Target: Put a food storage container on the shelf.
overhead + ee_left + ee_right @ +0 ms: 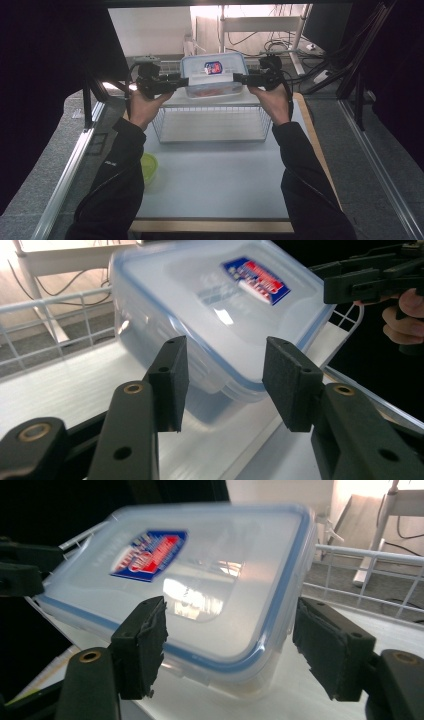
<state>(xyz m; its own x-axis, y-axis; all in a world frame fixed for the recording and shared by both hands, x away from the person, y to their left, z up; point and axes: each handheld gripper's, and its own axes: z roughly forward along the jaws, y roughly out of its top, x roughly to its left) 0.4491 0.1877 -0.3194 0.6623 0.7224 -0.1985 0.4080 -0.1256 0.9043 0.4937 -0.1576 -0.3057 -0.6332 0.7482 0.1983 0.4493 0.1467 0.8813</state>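
A clear plastic box (214, 75) with a blue-rimmed lid and a red and blue label stands on the white top of a wire rack (212, 125) at the back of the table. My left gripper (180, 80) is at the box's left end and my right gripper (237, 77) at its right end. In the left gripper view the box (215, 310) lies just past my open left gripper (225, 385), a corner reaching between the jaws. In the right gripper view my right gripper (230, 650) is open around a corner of the box (200, 585). Whether any pad touches the box is unclear.
A small green-lidded tub (148, 167) sits on the pale table (215, 185) by the left sleeve. White wire railing (50, 315) edges the rack's top. Desks, cables and a monitor stand behind the rack. Dark frames flank the table.
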